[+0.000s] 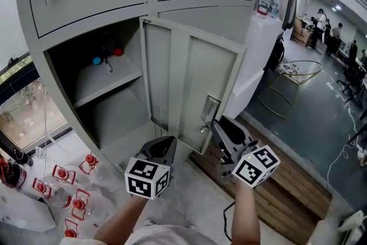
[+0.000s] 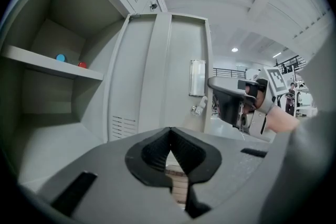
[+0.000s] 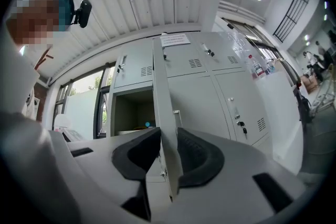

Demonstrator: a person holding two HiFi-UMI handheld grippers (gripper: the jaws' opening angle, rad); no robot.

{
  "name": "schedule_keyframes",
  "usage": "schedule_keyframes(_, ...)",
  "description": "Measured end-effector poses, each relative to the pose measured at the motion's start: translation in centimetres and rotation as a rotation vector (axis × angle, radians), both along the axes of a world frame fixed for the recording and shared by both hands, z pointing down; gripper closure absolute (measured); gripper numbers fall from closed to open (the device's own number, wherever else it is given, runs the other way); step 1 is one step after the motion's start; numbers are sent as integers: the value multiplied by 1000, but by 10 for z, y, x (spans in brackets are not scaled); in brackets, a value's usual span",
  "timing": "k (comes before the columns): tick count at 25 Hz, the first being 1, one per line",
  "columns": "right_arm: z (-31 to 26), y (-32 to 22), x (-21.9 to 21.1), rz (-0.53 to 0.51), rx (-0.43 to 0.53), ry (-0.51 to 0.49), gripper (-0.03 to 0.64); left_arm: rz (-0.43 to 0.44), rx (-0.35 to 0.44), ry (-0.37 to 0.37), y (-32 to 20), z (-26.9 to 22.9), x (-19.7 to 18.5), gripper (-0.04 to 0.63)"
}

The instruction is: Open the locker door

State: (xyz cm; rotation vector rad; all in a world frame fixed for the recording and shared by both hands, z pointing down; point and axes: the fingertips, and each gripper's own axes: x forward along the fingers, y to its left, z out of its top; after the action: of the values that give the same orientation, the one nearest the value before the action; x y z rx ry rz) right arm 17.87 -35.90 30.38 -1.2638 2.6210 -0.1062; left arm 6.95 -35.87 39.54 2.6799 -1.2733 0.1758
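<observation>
1. The locker door [image 1: 192, 83] is seen swung well out from its compartment [image 1: 109, 117]. Its free edge is pinched by the right tongs [image 3: 168, 136].
2. The left tongs [image 2: 170, 139] are pressed together on nothing, low beside the door.
3. Judged best: the pull is led in an arc about the hinge, so that the thin edge is not twisted or let slip.
4. The door's outer face is hidden. The blue thing [image 1: 97, 60] and the red thing [image 1: 117, 52] on the shelf cannot be identified.

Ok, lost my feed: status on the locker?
Right gripper shut on locker door edge. Door stands well open. Left gripper shut, empty, on its inner side.
</observation>
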Motion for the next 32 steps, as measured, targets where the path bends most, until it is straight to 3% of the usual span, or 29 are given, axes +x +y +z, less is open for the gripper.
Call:
schedule_keyframes(7,1,-23,20,67,-37,-59,512,20,6,0,-4,-1,4,589)
schedule_keyframes(23,1,-30,33,181,-19,-71,509,-14,-6,-3,-9,4,-10,589)
schedule_keyframes(32,-3,-10,29,251,26,9,528,-28,-6,-7,-5,4,-13,589)
